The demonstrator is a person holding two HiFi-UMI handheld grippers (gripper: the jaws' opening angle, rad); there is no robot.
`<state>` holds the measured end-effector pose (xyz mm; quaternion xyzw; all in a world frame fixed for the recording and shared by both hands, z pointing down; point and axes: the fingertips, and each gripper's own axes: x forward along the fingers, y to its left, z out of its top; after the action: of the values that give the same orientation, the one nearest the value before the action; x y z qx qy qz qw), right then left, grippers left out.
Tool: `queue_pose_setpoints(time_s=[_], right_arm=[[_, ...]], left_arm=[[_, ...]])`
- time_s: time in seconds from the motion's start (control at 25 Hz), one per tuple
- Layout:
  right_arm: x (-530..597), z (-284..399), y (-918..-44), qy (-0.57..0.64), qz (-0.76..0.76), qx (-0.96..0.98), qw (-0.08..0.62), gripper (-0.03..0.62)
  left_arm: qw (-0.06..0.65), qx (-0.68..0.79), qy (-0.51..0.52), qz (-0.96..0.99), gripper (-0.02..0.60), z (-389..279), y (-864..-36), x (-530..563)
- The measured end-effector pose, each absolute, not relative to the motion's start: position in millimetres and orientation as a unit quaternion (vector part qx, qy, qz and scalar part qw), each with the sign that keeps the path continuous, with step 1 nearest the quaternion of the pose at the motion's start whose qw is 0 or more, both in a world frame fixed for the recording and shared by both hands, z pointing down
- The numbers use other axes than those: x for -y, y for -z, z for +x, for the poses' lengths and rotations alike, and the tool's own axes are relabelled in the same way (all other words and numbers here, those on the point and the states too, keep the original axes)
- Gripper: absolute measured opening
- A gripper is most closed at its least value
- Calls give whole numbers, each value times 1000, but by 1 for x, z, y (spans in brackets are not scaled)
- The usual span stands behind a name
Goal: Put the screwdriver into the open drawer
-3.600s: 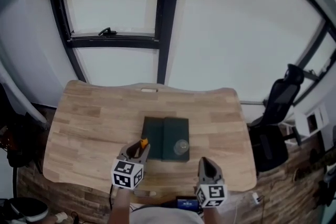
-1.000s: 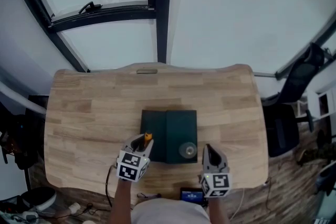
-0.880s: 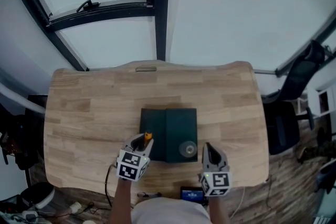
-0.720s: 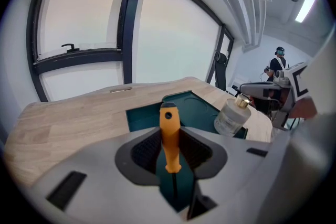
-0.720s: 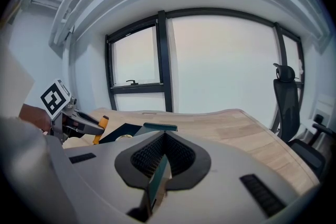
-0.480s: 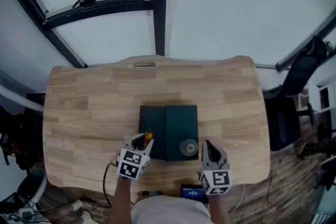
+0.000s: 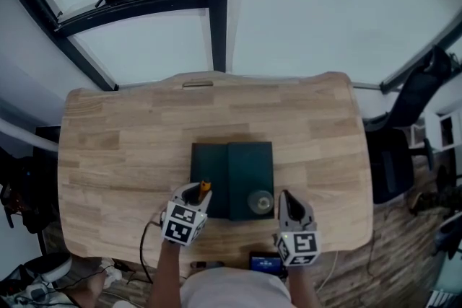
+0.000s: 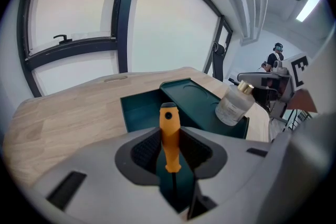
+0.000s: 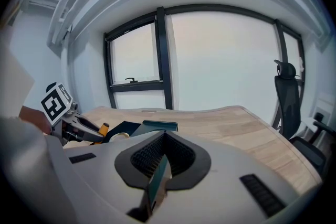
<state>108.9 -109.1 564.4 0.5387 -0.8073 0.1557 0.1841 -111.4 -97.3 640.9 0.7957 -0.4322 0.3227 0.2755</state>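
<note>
Left gripper view looks along the left tongs [image 8: 169, 157], which pinch the screwdriver [image 8: 169, 136] by its orange handle. The handle's black-capped end points ahead, and the thin dark shaft runs back between the jaws toward the camera. Straight ahead of these tongs, just beyond and below the handle's tip, lies the dark green open drawer [image 8: 137, 108]; nothing shows in its hollow, as far as I can see. Ahead and to the right of them, the closed top [image 8: 195, 97] of the same green box carries a clear glass bottle [image 8: 232, 105] with a gold cap.

The right tongs [image 9: 157, 168] are pressed together on nothing. They are held off to the right of the left tongs, near the box's closer corner on the bottle side (the head view shows this best). The box sits on the wooden bench [image 7: 115, 155].

By my reading the task is well along. The screwdriver is picked up and has reached the drawer's near edge. What is left is to bring it fully over the hollow, lower it, spread the left tongs, and draw them back.
</note>
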Motion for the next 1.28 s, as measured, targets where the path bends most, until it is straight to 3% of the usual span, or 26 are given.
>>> queue_pose_setpoints(time_s=[1.28], right_arm=[[121,116,-591,-194,530,802,196,-3]], left_arm=[[319,398,-365,779,109,-95,-667,106]])
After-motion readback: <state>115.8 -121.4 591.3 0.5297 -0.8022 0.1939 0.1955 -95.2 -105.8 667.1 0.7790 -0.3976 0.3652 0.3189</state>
